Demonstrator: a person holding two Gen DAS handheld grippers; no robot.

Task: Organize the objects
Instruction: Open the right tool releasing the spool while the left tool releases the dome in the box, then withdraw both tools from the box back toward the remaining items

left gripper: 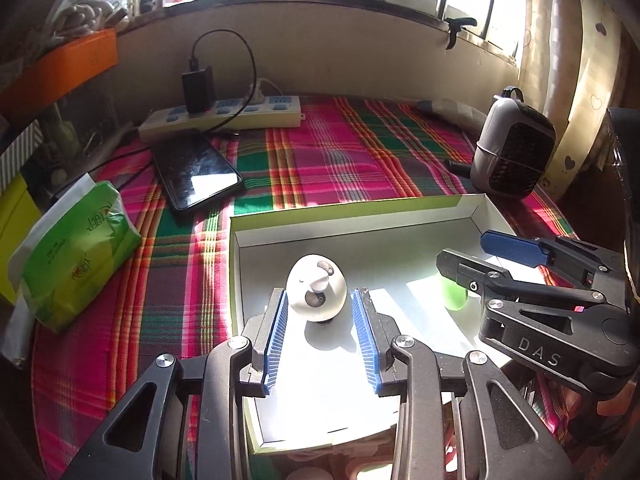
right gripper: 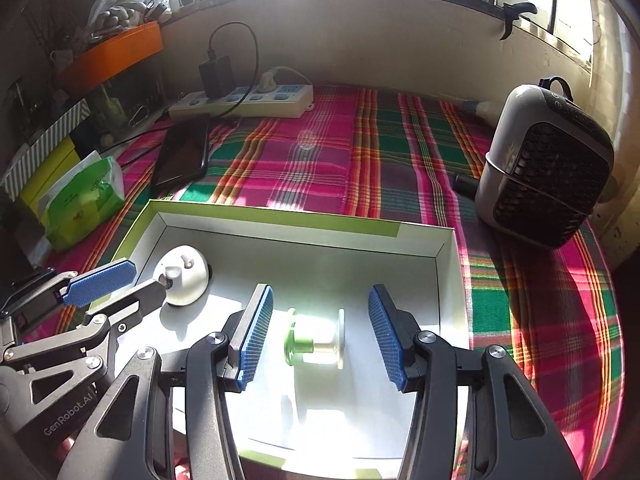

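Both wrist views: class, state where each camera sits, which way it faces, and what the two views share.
Left wrist: on the left gripper, facing down into the white box at the white egg-shaped object; the right gripper shows too.
Right wrist: on the right gripper, facing the green spool; the left gripper shows.
Shared: box, plaid cloth, power strip.

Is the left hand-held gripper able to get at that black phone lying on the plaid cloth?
Probably yes. The left hand-held gripper is open and holds nothing, and the flat black phone lies bare on the plaid cloth, beyond the shallow white box's rim, with only its cable nearby.
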